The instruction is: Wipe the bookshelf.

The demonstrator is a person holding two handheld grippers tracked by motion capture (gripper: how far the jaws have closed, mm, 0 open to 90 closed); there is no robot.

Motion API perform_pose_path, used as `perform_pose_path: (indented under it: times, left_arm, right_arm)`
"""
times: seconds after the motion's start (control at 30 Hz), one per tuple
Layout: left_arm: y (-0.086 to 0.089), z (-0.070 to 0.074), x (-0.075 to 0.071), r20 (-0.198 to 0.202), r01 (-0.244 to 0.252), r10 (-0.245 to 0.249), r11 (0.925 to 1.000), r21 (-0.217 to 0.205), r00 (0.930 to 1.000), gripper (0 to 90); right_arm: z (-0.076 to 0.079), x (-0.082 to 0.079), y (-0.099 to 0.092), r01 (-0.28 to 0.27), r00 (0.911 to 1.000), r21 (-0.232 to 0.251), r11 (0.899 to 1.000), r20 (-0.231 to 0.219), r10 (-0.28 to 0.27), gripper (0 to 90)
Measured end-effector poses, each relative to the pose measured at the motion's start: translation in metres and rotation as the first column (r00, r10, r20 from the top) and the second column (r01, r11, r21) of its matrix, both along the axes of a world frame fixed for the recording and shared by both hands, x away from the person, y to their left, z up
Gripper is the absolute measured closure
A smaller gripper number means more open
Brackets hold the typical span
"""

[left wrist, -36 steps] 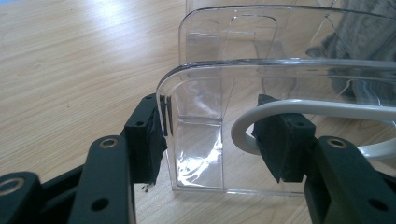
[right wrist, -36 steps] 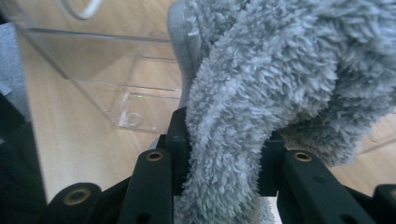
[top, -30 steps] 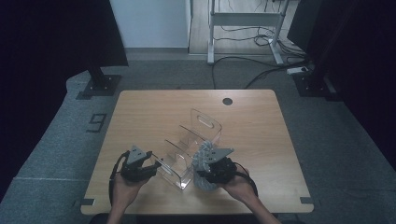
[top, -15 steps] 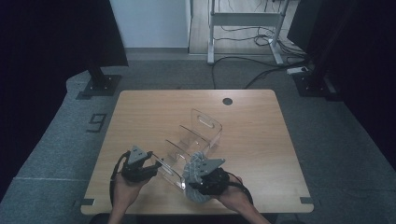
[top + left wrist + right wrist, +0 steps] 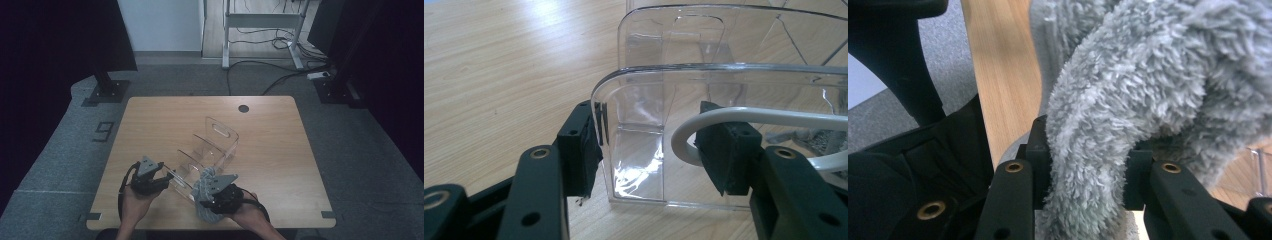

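A clear plastic rack point(image 5: 215, 142) with several upright dividers lies across the middle of the wooden table point(image 5: 280, 150). My left gripper point(image 5: 170, 176) is at the rack's near-left end. In the left gripper view my left gripper point(image 5: 649, 145) is shut on the corner of the rack's end wall point(image 5: 724, 90), one pad outside and one inside. My right gripper point(image 5: 206, 196) sits at the rack's near end, shut on a fluffy grey cloth point(image 5: 201, 186). The right gripper view has the cloth point(image 5: 1148, 75) pinched between that gripper's point(image 5: 1087, 170) pads, bulging above them.
A black round grommet point(image 5: 243, 108) sits in the table's far edge. The table's near edge runs just below both hands. Beyond the table are a metal desk frame point(image 5: 260, 30), floor cables point(image 5: 280, 75) and a black stand base point(image 5: 107, 90).
My right gripper has carried the cloth a little left and toward the table's near edge, along the rack's near end. The left gripper and the rack have stayed put.
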State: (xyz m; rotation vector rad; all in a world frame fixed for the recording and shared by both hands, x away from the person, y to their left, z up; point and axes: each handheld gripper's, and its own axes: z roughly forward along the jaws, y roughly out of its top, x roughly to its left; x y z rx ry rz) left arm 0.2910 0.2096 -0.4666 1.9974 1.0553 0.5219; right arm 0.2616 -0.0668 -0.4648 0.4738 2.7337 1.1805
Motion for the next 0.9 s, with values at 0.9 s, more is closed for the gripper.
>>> perform_pose_path:
  times: [0.9]
  left_arm:
    - [0.008, -0.001, 0.005, 0.002, -0.006, 0.006, 0.9999, -0.012, 1.0000, 44.7]
  right_arm:
    - [-0.004, 0.049, -0.113, 0.358, 0.9335, -0.006, 0.934, 0.002, -0.358, 66.3]
